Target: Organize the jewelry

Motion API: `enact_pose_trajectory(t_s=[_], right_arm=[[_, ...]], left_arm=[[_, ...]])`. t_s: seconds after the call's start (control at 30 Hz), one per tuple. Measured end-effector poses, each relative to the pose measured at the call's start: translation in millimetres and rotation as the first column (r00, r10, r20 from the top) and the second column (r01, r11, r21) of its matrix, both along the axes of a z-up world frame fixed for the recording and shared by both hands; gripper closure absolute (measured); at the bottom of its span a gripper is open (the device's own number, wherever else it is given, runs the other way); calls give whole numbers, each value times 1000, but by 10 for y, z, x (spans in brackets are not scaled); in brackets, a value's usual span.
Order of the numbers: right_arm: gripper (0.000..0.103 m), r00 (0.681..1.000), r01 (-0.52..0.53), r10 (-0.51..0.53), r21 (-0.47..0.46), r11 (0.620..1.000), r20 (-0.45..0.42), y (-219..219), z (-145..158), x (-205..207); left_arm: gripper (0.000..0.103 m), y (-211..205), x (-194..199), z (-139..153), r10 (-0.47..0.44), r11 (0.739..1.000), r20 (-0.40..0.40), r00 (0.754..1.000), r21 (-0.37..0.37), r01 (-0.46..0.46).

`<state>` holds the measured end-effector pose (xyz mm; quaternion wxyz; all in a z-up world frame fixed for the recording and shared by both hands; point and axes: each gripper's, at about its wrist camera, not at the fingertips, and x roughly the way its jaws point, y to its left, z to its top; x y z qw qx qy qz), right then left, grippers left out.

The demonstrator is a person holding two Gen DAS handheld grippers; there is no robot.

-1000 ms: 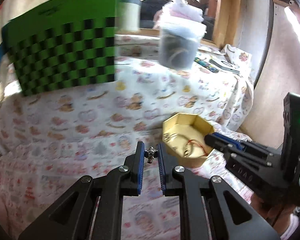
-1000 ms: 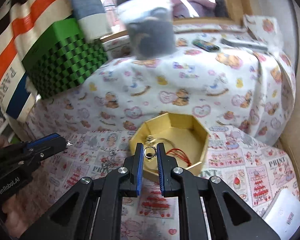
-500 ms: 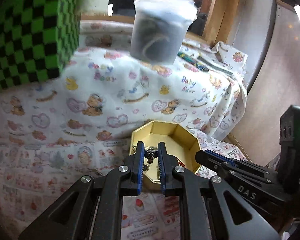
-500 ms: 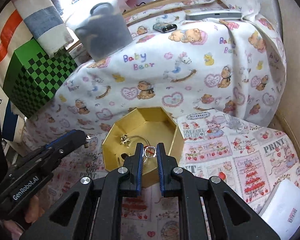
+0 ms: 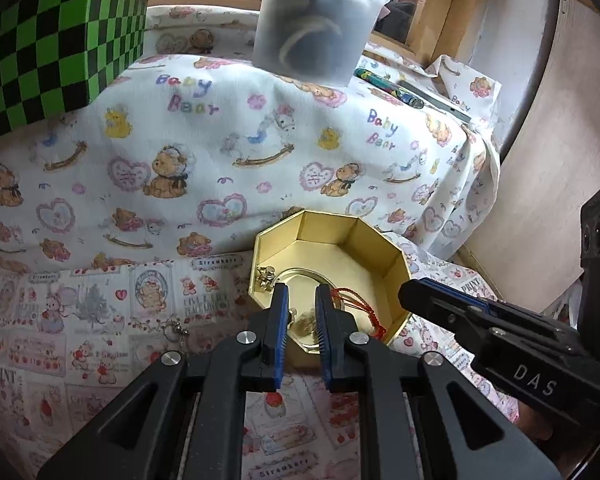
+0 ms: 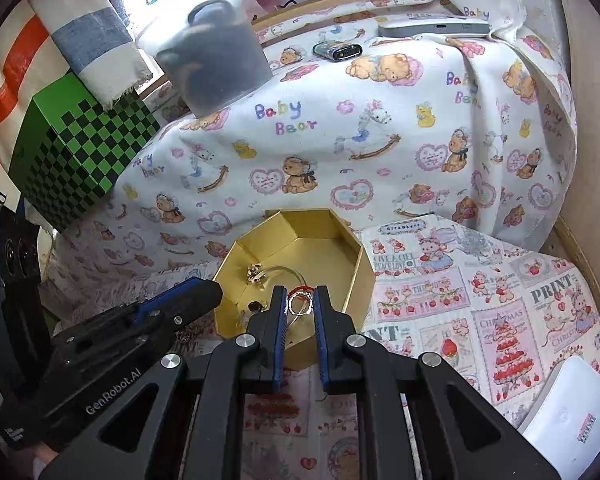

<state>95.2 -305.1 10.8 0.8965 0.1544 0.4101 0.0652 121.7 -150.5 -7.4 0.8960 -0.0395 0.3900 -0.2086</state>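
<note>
A gold octagonal box [image 5: 380,240] [image 6: 360,276] lies open on the printed cloth, holding a red cord [image 5: 350,294], a small gold piece [image 5: 265,276] [image 6: 256,272] and other trinkets. My left gripper [image 5: 300,296] hangs over the box's near edge, slightly open and empty. My right gripper [image 6: 300,300] is shut on a silver ring [image 6: 299,305] above the box's near rim. Each gripper shows in the other's view, the right one [image 5: 420,292] and the left one [image 6: 208,290]. A small chain [image 5: 175,328] lies on the cloth left of the box.
A green checkered box [image 6: 80,152] stands at the left. A translucent tub [image 5: 320,20] sits on the raised baby-bear cloth behind, with a lighter [image 6: 338,51] and a grey device [image 6: 432,28]. A white card [image 6: 572,428] lies at front right.
My left gripper moved right over the box, opened slightly, and the small charm it held is gone from between its fingers. My right gripper stayed shut on the ring.
</note>
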Motion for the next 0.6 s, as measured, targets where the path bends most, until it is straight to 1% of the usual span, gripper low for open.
enact_pose_trajectory(t_s=[0.07,0.13,0.2,0.27,0.33,0.37,0.4,0.43,0.5,0.6], right_arm=[[89,1000,-12,12,-3,1000,9,17,14,-9],[89,1000,-25,25,-9,1000,3,49,12,2],[88,1000,-30,30,-26,999,3,96,7,4],[88,999,-38,38,-53,998,6,156,3,-1],[87,999,-45,46,-70,997,12,198,1,-13],[84,999,-46,48,-81,996,18,217,3,-24],[82,999,-45,47,-92,995,23,230,7,-33],[82,998,-43,46,-103,994,30,243,12,-43],[82,998,-48,52,-111,993,40,262,20,-61],[82,997,-54,60,-118,991,50,296,36,-90]], left_arm=[[90,50,-22,35,6,1000,4,1000,3,-6],[87,140,-74,106,7,1000,26,1000,6,-7],[78,239,-174,213,20,999,68,997,23,-22],[72,341,-288,319,48,997,121,991,46,-54],[68,438,-446,432,96,991,206,974,75,-114],[60,467,-508,472,109,988,237,965,84,-132],[54,504,-567,508,118,986,262,958,85,-145],[52,538,-626,543,124,985,283,951,84,-154],[45,609,-734,596,130,984,314,940,79,-162],[38,701,-850,641,150,979,341,928,79,-187]])
